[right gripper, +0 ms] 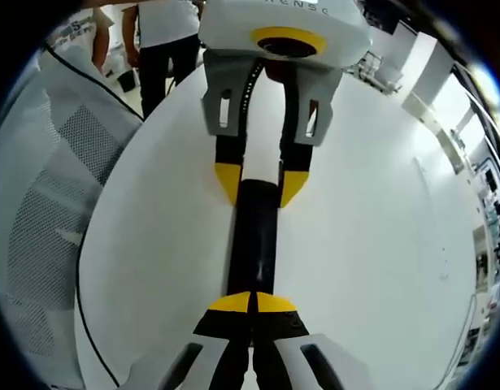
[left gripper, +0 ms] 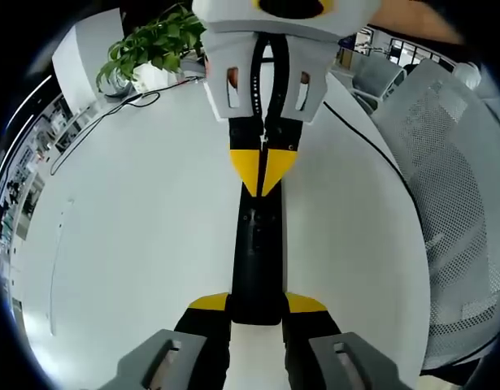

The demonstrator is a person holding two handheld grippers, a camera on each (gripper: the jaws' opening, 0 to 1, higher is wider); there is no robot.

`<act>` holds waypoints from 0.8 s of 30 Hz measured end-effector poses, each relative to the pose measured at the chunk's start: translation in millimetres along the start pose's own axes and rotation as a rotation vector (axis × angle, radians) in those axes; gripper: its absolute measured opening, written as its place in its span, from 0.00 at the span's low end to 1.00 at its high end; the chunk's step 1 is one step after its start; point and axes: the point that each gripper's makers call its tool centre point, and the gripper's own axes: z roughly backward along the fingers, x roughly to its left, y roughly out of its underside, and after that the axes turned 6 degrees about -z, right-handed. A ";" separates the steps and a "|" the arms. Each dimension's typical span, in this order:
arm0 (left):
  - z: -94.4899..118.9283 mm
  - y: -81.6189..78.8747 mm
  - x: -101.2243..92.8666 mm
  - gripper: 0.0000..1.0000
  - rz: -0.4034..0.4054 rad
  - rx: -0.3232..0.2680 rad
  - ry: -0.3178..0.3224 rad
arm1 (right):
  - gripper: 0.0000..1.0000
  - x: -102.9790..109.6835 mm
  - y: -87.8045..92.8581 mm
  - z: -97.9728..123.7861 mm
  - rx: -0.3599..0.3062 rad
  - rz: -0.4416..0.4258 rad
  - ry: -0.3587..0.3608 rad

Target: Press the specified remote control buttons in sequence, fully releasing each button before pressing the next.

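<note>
**Two claws on one remote: where a slip could come from**

While the black remote (left gripper: 258, 244) lies flat on the white table (left gripper: 136, 244), both tools are working on it from opposite ends. The left gripper (left gripper: 258, 313) has its yellow-tipped jaws set one on each side of the near end of the remote, clasping it to hold it steady. The right gripper (right gripper: 253, 305) has its jaws pinched together into a single point, and that point rests on top of the remote; in the left gripper view it comes down from above with the yellow tips closed on the upper face.

As I judge it, the main risk is the closed tip sliding off a narrow button onto its neighbour, since the buttons are too small and dark to tell apart from here. A push slightly off straight could also twist the remote in the holding claw or skate it over the smooth table. Lifting too little between presses would leave a button half down and spoil the sequence.

A black cable (left gripper: 371, 146) runs across the table near a mesh chair (left gripper: 453, 203), and a potted plant (left gripper: 152, 45) stands at the far edge, well apart from the work.

Some letters show on the housing of the left gripper in the right gripper view, too cropped to read. I can read no brand on the remote.
</note>
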 end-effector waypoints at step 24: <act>0.1 0.2 0.0 0.23 0.006 -0.002 -0.004 | 0.00 -0.8 2.0 0.3 0.004 0.016 -0.015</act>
